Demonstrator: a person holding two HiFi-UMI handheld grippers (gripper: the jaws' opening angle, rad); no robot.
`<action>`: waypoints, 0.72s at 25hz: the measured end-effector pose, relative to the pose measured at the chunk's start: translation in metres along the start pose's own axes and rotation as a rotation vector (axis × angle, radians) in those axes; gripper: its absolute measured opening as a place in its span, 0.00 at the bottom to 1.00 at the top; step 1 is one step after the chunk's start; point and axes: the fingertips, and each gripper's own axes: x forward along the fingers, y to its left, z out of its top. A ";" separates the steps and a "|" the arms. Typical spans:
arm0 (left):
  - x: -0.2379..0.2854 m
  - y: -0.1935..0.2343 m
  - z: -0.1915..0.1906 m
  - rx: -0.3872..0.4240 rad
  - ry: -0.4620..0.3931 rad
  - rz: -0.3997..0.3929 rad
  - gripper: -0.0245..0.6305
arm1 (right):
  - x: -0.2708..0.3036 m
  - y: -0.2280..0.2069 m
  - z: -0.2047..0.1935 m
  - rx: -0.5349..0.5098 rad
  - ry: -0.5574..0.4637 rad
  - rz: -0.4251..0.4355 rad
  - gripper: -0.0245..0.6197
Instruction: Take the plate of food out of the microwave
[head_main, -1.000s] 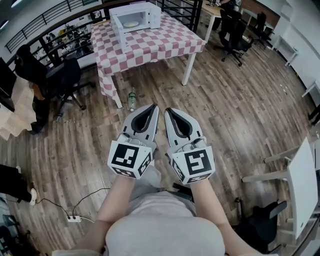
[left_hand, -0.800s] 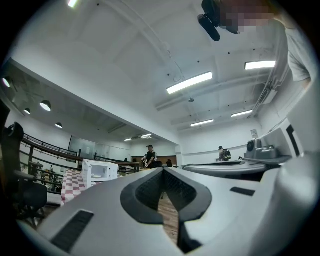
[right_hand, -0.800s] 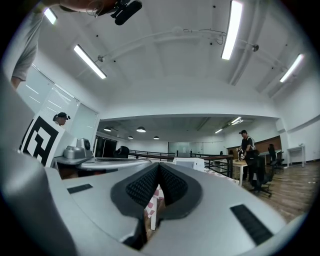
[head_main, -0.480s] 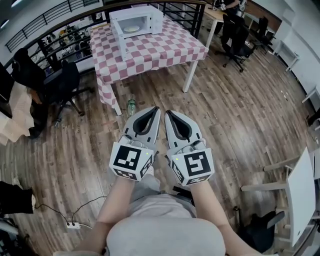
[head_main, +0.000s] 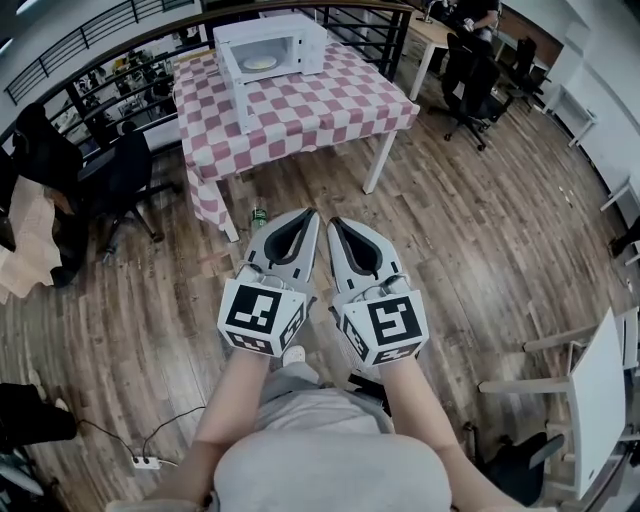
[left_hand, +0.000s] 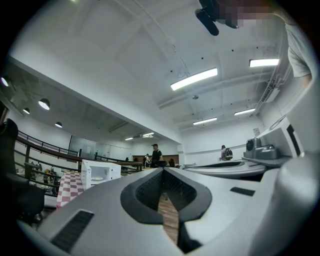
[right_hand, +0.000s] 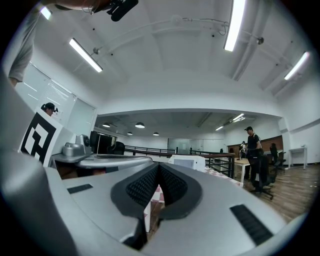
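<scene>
Nearest the body, the grey left gripper (head_main: 300, 222) and the grey right gripper (head_main: 341, 223) are held level and side by side. Each has its fingers closed together with nothing between them, as both gripper views show. The step in hand looks like the approach, since the goal is well apart from both grippers.

On the wooden floor ahead a small green bottle (head_main: 258, 217) stands just beside the near leg of the worktop, so the walk is best steered to the right of it. The worktop with the red-and-white checked cloth (head_main: 310, 100) carries the white microwave oven (head_main: 270, 45) at its far end. Its door stands open, and the pale plate of food (head_main: 260, 63) lies inside the cavity.

Reaching it likely means spreading the fingers before they enter, squaring up to the opening, and gripping the rim so the plate comes out flat.
</scene>
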 end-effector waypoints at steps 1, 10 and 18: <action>0.005 0.006 0.001 -0.001 0.000 0.001 0.04 | 0.007 -0.003 0.000 -0.001 0.001 -0.002 0.08; 0.048 0.053 -0.001 -0.003 0.008 -0.003 0.04 | 0.066 -0.020 -0.005 0.002 0.014 -0.006 0.08; 0.075 0.095 -0.005 -0.010 0.022 -0.010 0.04 | 0.118 -0.029 -0.011 0.018 0.017 -0.022 0.08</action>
